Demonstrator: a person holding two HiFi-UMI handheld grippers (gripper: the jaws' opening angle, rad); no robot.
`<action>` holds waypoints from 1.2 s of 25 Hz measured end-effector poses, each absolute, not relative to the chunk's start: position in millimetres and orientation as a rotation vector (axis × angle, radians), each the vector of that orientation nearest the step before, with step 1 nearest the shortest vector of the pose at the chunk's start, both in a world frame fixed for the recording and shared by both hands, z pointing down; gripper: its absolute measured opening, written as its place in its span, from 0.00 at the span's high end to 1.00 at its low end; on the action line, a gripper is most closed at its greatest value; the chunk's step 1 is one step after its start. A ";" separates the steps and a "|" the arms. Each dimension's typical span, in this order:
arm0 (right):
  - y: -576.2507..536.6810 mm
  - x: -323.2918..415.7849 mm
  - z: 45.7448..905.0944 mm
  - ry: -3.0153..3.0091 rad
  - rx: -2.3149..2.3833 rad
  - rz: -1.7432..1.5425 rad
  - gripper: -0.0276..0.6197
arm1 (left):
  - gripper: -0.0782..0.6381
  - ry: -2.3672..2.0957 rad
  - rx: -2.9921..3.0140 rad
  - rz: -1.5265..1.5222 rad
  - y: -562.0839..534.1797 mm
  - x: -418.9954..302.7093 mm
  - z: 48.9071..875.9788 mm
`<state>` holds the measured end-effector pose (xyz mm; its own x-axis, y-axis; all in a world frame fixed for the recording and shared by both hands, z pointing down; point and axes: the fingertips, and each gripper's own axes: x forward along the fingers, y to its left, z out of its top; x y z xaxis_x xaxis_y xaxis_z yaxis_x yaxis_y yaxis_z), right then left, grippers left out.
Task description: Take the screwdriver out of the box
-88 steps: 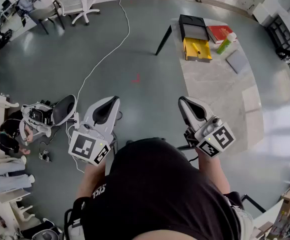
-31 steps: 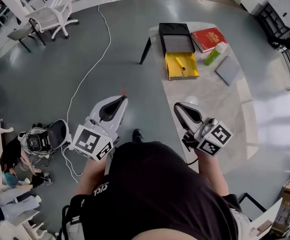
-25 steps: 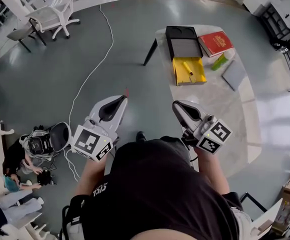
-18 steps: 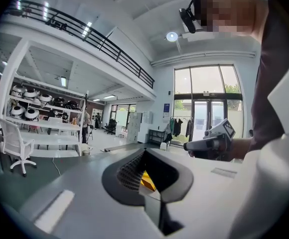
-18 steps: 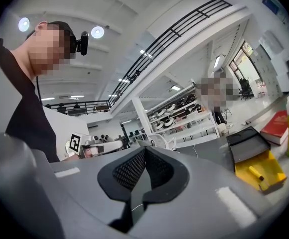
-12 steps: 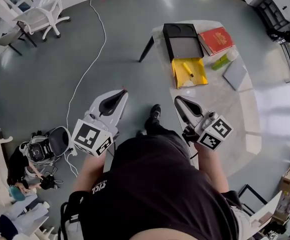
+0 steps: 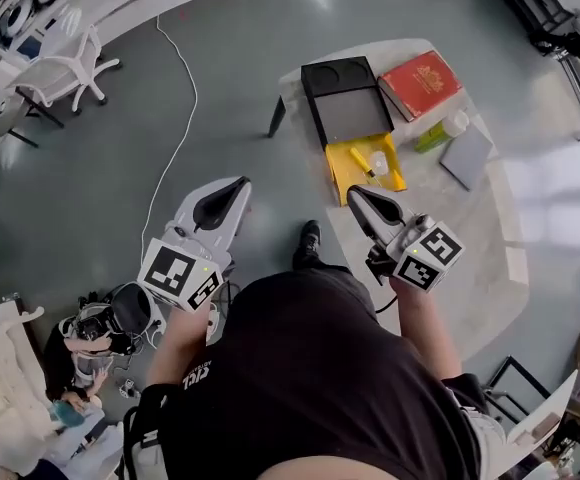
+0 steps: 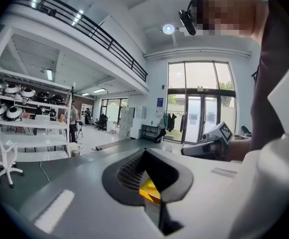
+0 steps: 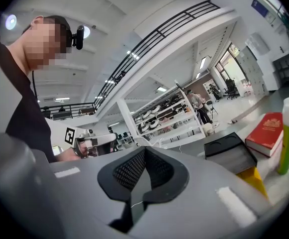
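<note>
A yellow open box point(image 7: 367, 165) lies near the front-left corner of the marble table point(image 7: 450, 228), touching a black tray-like lid point(image 7: 345, 103) behind it. Inside the box lies the screwdriver point(image 7: 361, 162) with a yellow handle. My right gripper point(image 7: 354, 195) is shut and empty; its tip hovers just short of the box's near edge. My left gripper point(image 7: 241, 183) is over the floor left of the table, its jaws shut with nothing held. In the right gripper view the black lid point(image 9: 230, 153) and the yellow box point(image 9: 254, 179) lie ahead to the right.
A red book point(image 7: 425, 71), a green bottle point(image 7: 440, 133) and a grey notebook point(image 7: 467, 155) lie on the table beyond the box. A white cable point(image 7: 175, 98) runs over the grey floor, and a white chair point(image 7: 65, 63) stands far left. A person sits with gear at lower left point(image 7: 100, 323).
The person has walked toward the table, so the table and box now sit nearer in the head view. Both grippers moved forward with them, still shut; the right tip has come close to the yellow box.
</note>
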<state>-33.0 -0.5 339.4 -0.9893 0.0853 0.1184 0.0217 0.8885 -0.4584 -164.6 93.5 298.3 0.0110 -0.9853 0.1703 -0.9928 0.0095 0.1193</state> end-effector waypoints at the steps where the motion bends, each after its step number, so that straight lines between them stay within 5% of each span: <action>1: -10.7 -34.2 341.8 -2.915 -0.071 0.705 0.94 | 0.89 -2.061 2.072 0.055 80.1 -167.8 300.0; 30: -118.9 -37.6 519.7 -2.456 0.368 0.533 0.85 | 0.89 -1.367 2.377 0.155 -119.3 -137.7 419.4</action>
<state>-37.6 -118.9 519.7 -0.7860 -0.1367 0.6030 -0.3744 0.8813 -0.2883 -137.7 -119.3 419.4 0.5175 -0.8067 0.2852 -0.8501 -0.4466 0.2793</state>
